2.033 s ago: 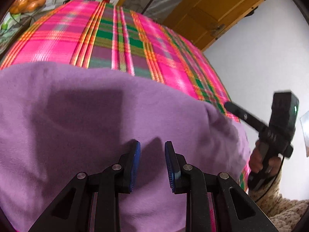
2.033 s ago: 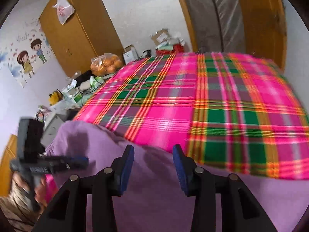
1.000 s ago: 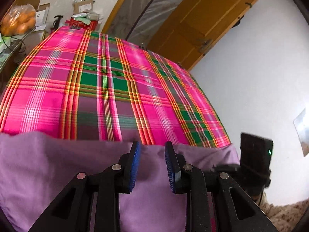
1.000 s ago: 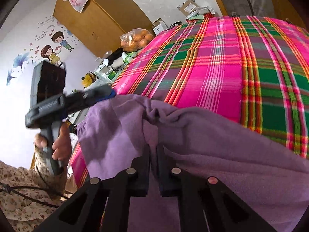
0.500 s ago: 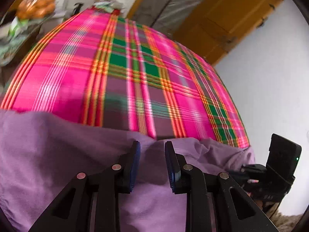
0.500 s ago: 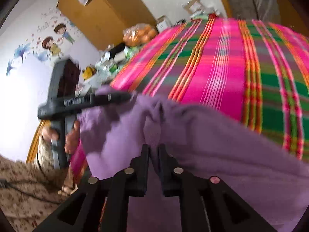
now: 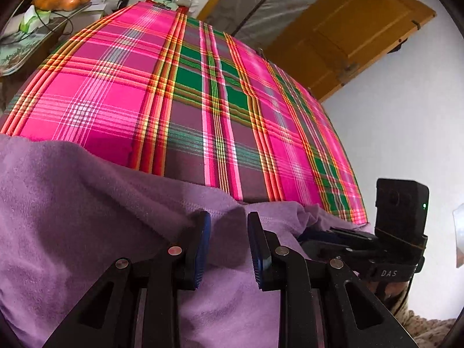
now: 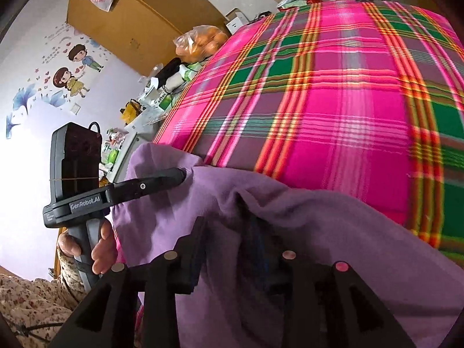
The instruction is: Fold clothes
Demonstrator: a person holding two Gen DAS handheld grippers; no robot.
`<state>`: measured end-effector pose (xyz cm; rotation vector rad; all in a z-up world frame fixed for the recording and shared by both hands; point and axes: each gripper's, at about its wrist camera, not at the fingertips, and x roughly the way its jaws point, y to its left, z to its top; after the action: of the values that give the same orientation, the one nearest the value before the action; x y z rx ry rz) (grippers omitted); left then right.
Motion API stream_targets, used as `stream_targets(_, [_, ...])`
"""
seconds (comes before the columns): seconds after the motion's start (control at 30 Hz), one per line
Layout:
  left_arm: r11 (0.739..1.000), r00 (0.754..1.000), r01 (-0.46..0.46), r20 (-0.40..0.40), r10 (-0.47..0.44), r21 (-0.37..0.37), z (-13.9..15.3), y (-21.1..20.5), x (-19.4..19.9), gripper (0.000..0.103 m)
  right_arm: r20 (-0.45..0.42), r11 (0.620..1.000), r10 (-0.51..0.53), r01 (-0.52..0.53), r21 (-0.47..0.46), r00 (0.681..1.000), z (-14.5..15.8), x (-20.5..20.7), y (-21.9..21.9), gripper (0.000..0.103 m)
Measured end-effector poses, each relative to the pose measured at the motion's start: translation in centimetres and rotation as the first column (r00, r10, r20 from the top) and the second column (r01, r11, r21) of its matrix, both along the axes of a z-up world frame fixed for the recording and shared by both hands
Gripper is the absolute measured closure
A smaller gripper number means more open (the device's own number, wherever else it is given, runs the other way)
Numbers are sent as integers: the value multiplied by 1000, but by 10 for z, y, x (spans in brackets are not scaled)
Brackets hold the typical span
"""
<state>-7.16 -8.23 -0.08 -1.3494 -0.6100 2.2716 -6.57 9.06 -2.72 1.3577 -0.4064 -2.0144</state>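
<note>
A purple fleece garment (image 7: 87, 217) lies bunched along the near edge of the pink plaid bed (image 7: 174, 92). My left gripper (image 7: 226, 217) is open, its blue pads astride the garment's hemmed edge, cloth lying in the gap. In the right wrist view the left gripper (image 8: 181, 175) pokes sideways into the garment's left corner, with a hand (image 8: 100, 249) on its handle. My right gripper (image 8: 226, 226) is open; a ridge of the purple garment (image 8: 319, 232) drapes over and between its fingers and partly hides them. In the left wrist view the right gripper (image 7: 310, 236) rests at the cloth's right end.
A cluttered side table (image 8: 150, 107) with a bag of oranges (image 8: 203, 42) stands left of the bed. Behind it is a wooden wardrobe (image 8: 139, 20). A wooden door (image 7: 348, 29) and a white wall (image 7: 406, 116) bound the bed's right side. The far plaid bed (image 8: 348, 87) is bare.
The right gripper, shut on a pinch of the purple cloth half a second ago, has opened. The left gripper has dropped closer to the garment's edge, its gap unchanged.
</note>
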Motion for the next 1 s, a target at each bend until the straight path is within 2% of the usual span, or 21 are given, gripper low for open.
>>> stream_targets(0.17, [1000, 1000, 7, -3, -7, -2, 0, 0, 1, 76, -29, 1000, 17, -17, 12, 999, 2, -2, -12, 71])
stream_targets(0.27, [1000, 1000, 18, -11, -19, -16, 2, 2, 1, 76, -68, 999, 45, -44, 28, 997, 9, 2, -19, 87])
stream_targets(0.33, [999, 1000, 26, -17, -27, -30, 4, 4, 1, 76, -98, 999, 48, -46, 25, 994, 17, 5, -18, 92])
stream_targets(0.5, [999, 999, 37, -23, -38, -37, 6, 9, -2, 76, -153, 1000, 19, -18, 4, 988, 33, 2, -10, 96])
stream_targets(0.73, [998, 996, 24, -79, -28, -54, 20, 13, -6, 76, -200, 998, 1, 11, 59, 980, 45, -22, -14, 97])
stream_targets(0.87, [997, 996, 25, -86, -31, -67, 21, 17, -11, 76, -191, 995, 6, 14, 103, 982, 41, -41, -13, 97])
stream_targets(1.0, [996, 995, 26, -93, -34, -79, 22, 22, -16, 76, -117, 996, -7, 17, 89, 993, 23, -61, -8, 97])
